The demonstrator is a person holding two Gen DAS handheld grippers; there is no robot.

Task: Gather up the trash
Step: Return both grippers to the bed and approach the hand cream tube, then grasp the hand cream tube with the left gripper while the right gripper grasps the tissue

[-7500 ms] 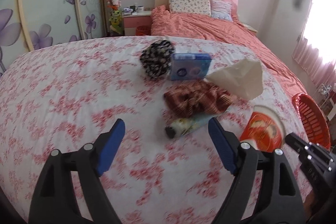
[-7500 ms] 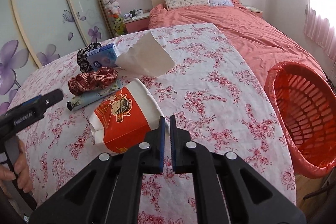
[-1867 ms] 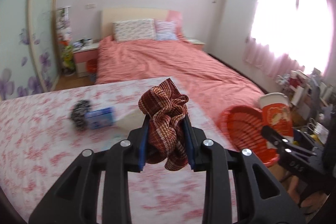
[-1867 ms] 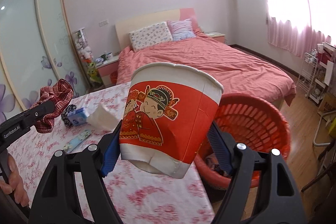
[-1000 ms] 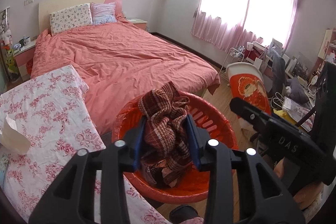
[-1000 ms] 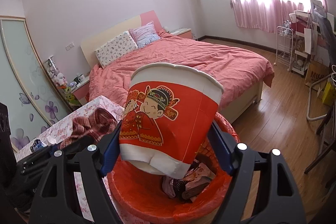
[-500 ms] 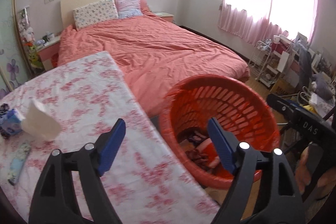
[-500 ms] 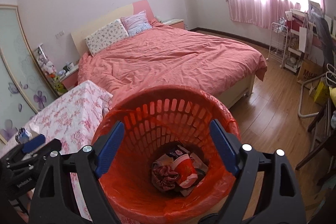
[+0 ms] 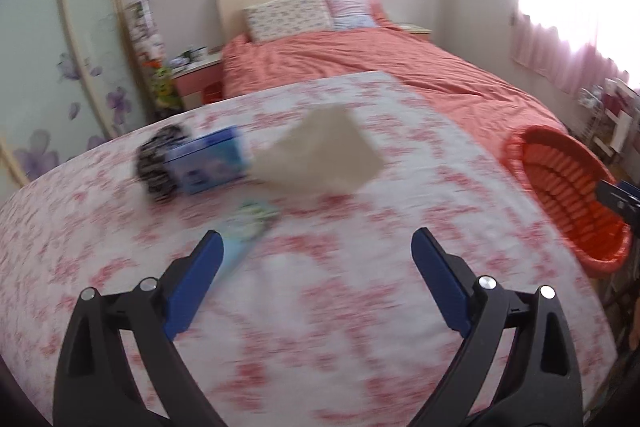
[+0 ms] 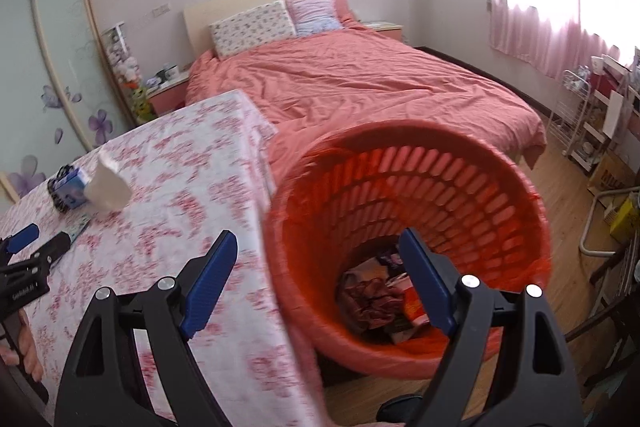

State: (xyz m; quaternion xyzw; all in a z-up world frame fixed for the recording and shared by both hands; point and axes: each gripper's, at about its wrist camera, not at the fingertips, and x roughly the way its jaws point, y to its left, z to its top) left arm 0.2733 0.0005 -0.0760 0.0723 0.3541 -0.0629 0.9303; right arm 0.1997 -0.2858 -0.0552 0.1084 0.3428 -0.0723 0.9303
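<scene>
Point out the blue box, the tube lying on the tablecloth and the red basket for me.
blue box point(image 9: 208, 163), left wrist view, on its front face.
tube point(image 9: 250, 227), left wrist view, on its blurred middle.
red basket point(image 10: 472, 143), right wrist view, on its far rim.

The left wrist view is smeared with motion blur: the blue box point(image 9: 210, 163), the black-and-white patterned item point(image 9: 156, 165) behind it and the tube point(image 9: 246, 231) near the left finger cannot be read. The orange basket point(image 9: 560, 195) is cut off at the right edge. In the basket, the crumpled trash point(image 10: 374, 297) is half hidden by the right gripper's finger point(image 10: 426, 287).
</scene>
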